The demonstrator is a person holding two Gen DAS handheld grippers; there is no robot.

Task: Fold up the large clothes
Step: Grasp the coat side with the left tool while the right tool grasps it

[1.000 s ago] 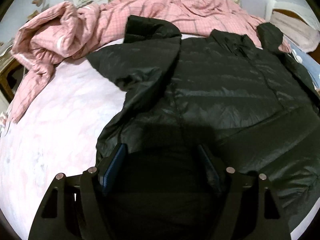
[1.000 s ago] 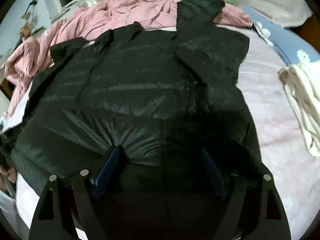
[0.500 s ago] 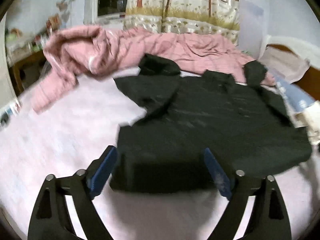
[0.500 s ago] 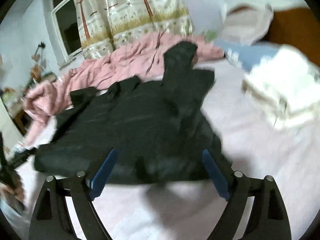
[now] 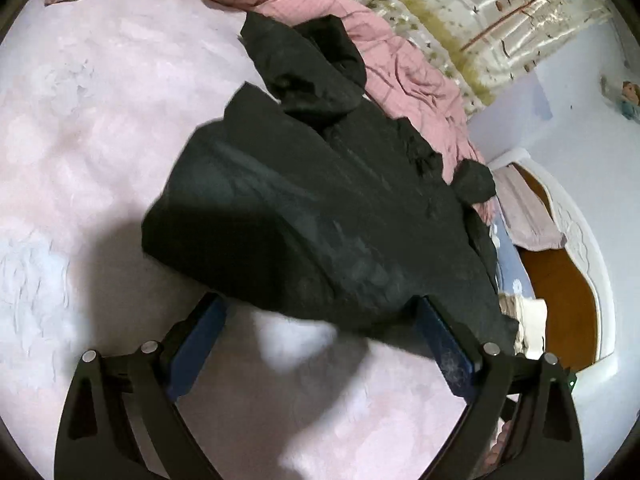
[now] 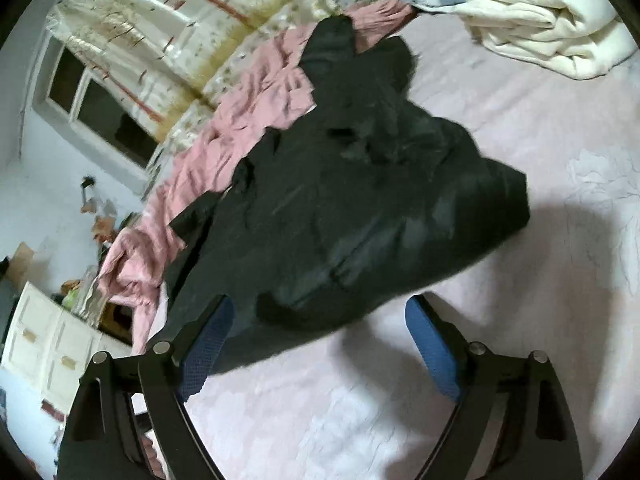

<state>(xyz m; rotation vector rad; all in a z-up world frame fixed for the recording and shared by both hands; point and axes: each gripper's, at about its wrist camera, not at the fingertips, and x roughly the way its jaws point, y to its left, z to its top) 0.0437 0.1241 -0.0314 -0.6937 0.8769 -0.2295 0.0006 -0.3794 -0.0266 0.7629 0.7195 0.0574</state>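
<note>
Here, a big bed (image 5: 80,120) with a soft pale pink cover, filling most of both views. Next, a rumpled pink blanket (image 5: 400,60) heaped along the far side of the bed, touching the top of the coat. Behind it, a shiny curtain (image 6: 152,12) with thin tree shapes, hanging beside a dark window (image 6: 100,120).

Then the black puffy jacket (image 5: 320,208), lying spread on the bed cover, in the middle of each view. Sleeves folded in over the body. Bottom edge nearest the cameras, collar end up by the pink blanket. A little blurred, so small parts hard to make out.

Off to one side, a folded cream cloth (image 6: 552,28) sitting on the bed, well apart from the jacket. Also a white cupboard (image 6: 48,344) with small handles, low at the edge of the right wrist view.

Last, the two tools. Left gripper (image 5: 320,320) with blue pads, jaws spreading wider right now, nothing pinched, only bed cover and the jacket's edge seen between them. Right gripper (image 6: 320,324) also wide apart, holding nothing, just short of the jacket's bottom edge.
</note>
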